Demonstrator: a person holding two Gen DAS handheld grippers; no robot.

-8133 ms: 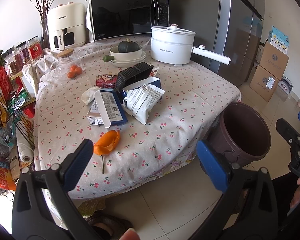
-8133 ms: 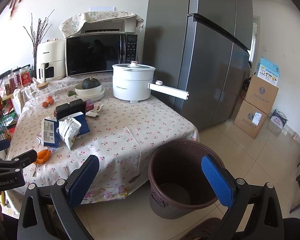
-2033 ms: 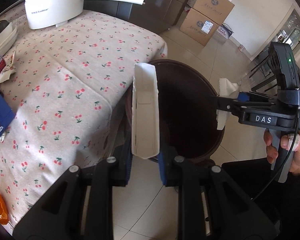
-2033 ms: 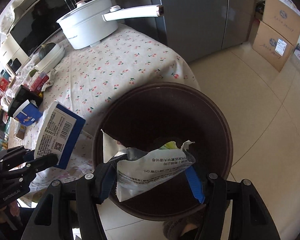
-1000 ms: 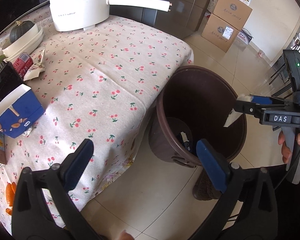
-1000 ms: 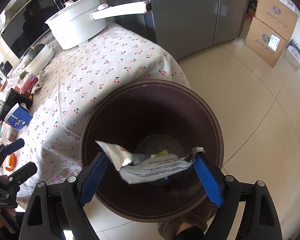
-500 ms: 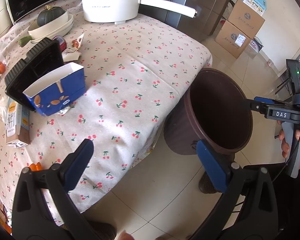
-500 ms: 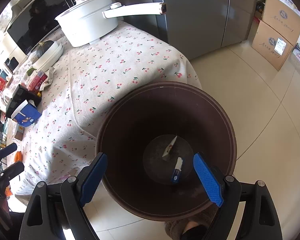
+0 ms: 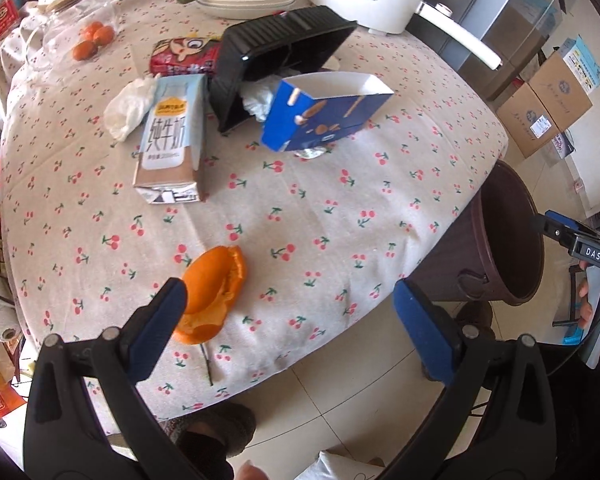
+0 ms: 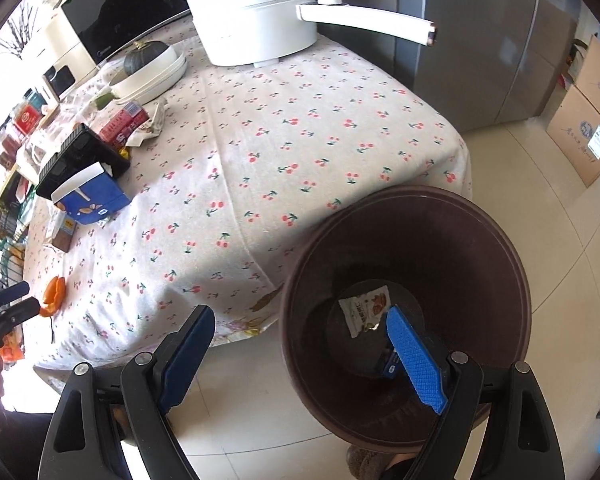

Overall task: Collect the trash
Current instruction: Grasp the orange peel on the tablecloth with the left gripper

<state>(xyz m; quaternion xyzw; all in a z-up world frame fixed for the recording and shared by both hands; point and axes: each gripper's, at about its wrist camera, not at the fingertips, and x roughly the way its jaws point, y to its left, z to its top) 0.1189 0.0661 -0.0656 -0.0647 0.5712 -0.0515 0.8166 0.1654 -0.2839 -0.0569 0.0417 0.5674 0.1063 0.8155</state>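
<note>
Orange peel [image 9: 212, 292] on tabletop [image 9: 340, 216] just ahead of left tool [image 9: 300, 316], spread and empty; right tool [image 10: 300, 356] released over bin [image 10: 512, 264].

Bin [image 10: 496, 240] floor: blue box partly behind right finger [image 10: 414, 360].
Tray [image 9: 276, 52] inside: mostly hidden by blue carton [image 9: 324, 116].
Milk box [image 9: 172, 140] print: too small to read.

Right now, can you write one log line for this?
left gripper: open, near orange peel | right gripper: open, empty | bin: wrapper inside
</note>
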